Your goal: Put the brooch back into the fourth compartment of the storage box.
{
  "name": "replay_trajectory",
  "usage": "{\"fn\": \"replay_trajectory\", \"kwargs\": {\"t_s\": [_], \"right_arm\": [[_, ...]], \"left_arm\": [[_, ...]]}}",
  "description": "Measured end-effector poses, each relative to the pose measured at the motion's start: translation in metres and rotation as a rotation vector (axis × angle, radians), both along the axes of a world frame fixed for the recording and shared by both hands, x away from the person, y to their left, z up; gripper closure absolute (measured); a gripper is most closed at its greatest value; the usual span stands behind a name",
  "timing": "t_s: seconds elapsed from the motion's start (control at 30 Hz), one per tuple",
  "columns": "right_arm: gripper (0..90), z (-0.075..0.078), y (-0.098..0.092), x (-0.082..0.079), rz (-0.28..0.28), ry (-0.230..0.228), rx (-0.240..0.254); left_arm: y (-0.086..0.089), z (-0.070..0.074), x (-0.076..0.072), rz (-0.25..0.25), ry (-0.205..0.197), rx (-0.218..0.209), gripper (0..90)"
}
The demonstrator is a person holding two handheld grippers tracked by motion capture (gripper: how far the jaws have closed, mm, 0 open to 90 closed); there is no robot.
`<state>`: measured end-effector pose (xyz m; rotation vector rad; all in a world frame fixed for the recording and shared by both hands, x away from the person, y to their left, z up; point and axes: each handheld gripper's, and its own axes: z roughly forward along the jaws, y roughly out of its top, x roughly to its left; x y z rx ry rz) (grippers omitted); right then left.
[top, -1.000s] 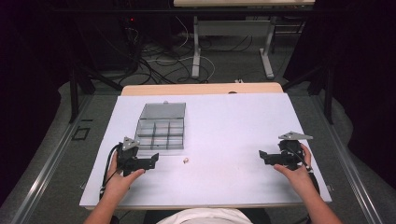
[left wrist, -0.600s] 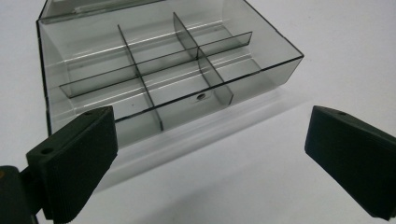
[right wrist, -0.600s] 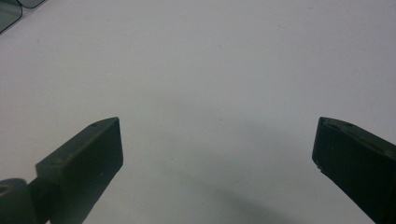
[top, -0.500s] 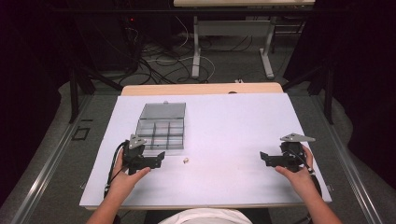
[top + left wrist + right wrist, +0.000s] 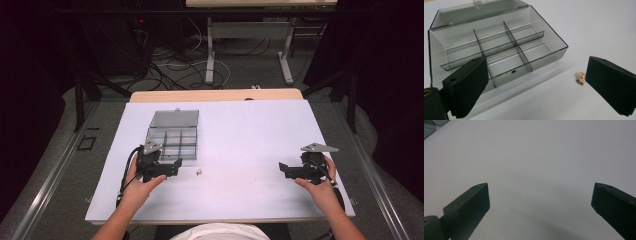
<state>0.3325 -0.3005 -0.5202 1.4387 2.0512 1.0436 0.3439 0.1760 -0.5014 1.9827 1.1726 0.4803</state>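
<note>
A clear grey compartment box (image 5: 172, 137) lies open on the white table, its lid (image 5: 175, 119) folded back. In the left gripper view its compartments (image 5: 506, 62) look empty. A small gold ornament (image 5: 199, 172) lies on the table just right of the box, close to the right-hand pad (image 5: 609, 85) in the left gripper view. My left gripper (image 5: 176, 167) hovers at the box's near edge, open (image 5: 536, 60); its jaws have just been closing a little with nothing between them. My right gripper (image 5: 283, 170) rests open at the table's right, over bare table (image 5: 541, 186).
The white table (image 5: 250, 135) spreads wide between the two grippers. A corner of the box (image 5: 429, 126) shows at the top left of the right gripper view. Beyond the table's wooden far edge (image 5: 215, 95) are floor cables and desk legs.
My left gripper has moved a little away from the person, toward the box, and has risen slightly. The right gripper has stayed where it was.
</note>
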Motion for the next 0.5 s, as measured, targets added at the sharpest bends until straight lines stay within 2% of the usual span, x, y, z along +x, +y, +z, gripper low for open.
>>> {"fn": "replay_trajectory", "kwargs": {"t_s": [0.03, 0.07, 0.13, 0.23, 0.37, 0.5], "right_arm": [[1.7, 0.000, 0.000, 0.000, 0.002, 0.000, 0.000], [1.7, -0.001, 0.000, 0.000, -0.005, -0.007, -0.003], [1.7, -0.001, -0.001, 0.000, 0.002, 0.000, -0.004], [1.7, -0.001, -0.001, 0.001, -0.002, 0.005, 0.001], [1.7, -0.002, -0.002, 0.001, -0.003, 0.005, -0.001], [1.7, -0.002, -0.002, 0.001, -0.004, 0.006, 0.000]], "left_arm": [[-0.001, 0.000, 0.001, 0.002, -0.007, -0.007, 5.8], [-0.002, 0.001, 0.001, -0.007, -0.005, 0.005, 6.1], [-0.006, 0.001, 0.002, -0.009, -0.007, -0.009, 6.7], [-0.009, 0.003, 0.003, -0.019, -0.010, 0.010, 8.1], [-0.014, 0.005, 0.005, -0.031, 0.003, 0.008, 15.3], [-0.020, 0.005, 0.006, -0.046, 0.007, 0.015, 16.4]]}}
